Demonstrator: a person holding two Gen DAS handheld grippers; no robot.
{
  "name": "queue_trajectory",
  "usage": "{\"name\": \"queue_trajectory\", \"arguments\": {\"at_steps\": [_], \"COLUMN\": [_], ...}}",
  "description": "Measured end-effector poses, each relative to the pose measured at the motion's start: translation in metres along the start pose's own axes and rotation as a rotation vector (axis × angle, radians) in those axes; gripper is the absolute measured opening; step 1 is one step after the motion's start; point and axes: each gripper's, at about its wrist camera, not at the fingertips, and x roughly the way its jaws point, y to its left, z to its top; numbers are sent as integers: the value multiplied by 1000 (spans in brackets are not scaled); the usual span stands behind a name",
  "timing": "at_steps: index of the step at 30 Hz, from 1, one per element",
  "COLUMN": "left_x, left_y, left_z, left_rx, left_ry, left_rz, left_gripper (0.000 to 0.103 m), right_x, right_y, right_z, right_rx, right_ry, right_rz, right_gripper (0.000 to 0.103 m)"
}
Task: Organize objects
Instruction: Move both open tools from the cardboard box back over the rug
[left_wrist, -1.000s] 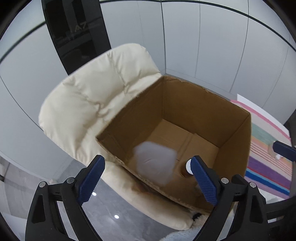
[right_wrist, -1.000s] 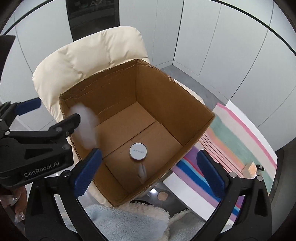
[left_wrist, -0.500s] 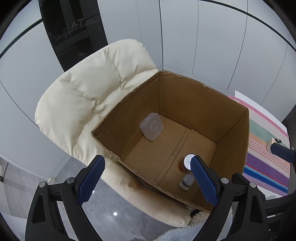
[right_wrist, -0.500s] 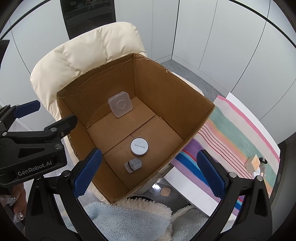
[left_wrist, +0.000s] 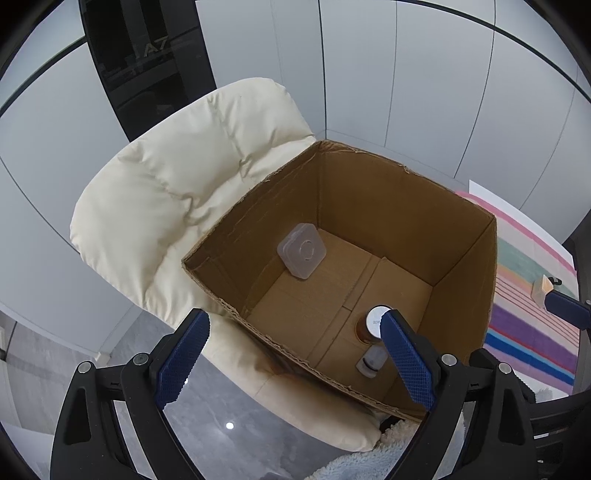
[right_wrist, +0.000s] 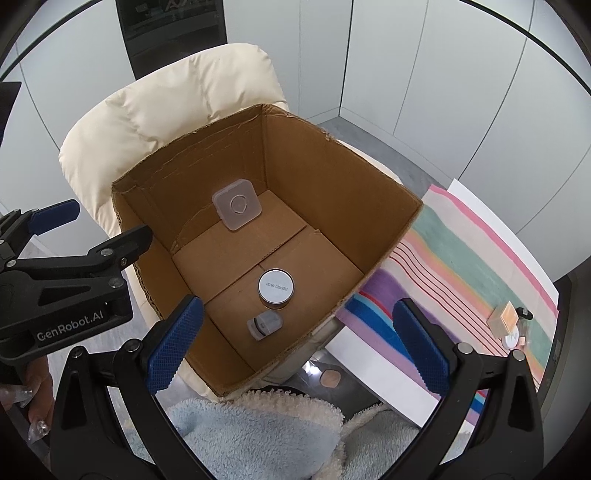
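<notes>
— Left gripper (left_wrist: 295, 354)? Right gripper (right_wrist: 299, 341)?
— Both spread wide, blue pads bare, pinching nothing. Held above the near edge of an open cardboard box (right_wrist: 373, 206). Left gripper also seen from the right camera, off at the left edge, with part of a hand (right_wrist: 35, 410) below it.
— Inside the box?
— Three things on the floor flaps. A clear square plastic case (right_wrist: 237, 208) tilted up against the far-left wall. A round tin with a silvery lid (right_wrist: 275, 285) upright near the middle seam. Just beside it, nearer the grippers, a small clear vial (right_wrist: 264, 325) lying on its side.
— In the way of anything?
— Right pad of the left gripper overlapping the tin's edge in the left view; otherwise only the tall box walls around them.
— Around the box?
— Seated on a cream padded chair (left_wrist: 177, 195), backrest behind the far-left wall. Fluffy pale blue and white fabric (right_wrist: 258, 432) under the near corner. To the right, a striped multicoloured mat (right_wrist: 472, 258) carrying a small tan block (right_wrist: 504, 317) and a few small items too tiny to name.
— Surface and room?
— Grey glossy floor with light reflections, pale grey panelled walls, one dark glass panel (left_wrist: 147, 62) behind the chair.
</notes>
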Motion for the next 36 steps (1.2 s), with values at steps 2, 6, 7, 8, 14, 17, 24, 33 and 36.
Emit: {"name": "queue_trajectory", "arguments": {"at_steps": [2,6,7,8,14,17,24,33,36], "left_x": [0,-1,-2,-3,-6,-10,-21,-38,-39], "left_y": [-3,-13,-16,-21,-53,-75,-146,-238,-262], "left_z": [-1,-4,-5,-5,-10,-10,-13,-22,-26], "left_rx": [5,28,35,45,108,147,281,418,440], "left_ry": [0,4,5,5,16,16,-5,-31,10], "left_rz": [-2,-19,-26,-33,-98,-134,-203,-283,-348], "left_gripper": [95,95,95,95,95,95,95,95,95], "right_x": [-5,-13,-15,-18,-36,-46,-73,-104,-112], "right_y": [-5,-19,-23,-27,-56,-78,-139,-207,-226], "right_z": [-3,-11,-13,-15,-36,-51,-91,-144,-162], "right_rx": [13,53,63,75,140,194,352,477,515], "right_ry": [-9,-18,-20,-22,-41,-49,-70,-67,-62], "right_rz": [-5,-14,-18,-23,-81,-109,-176,-264,-273], "right_gripper": [103,103,103,103,103,103,103,103,103]}}
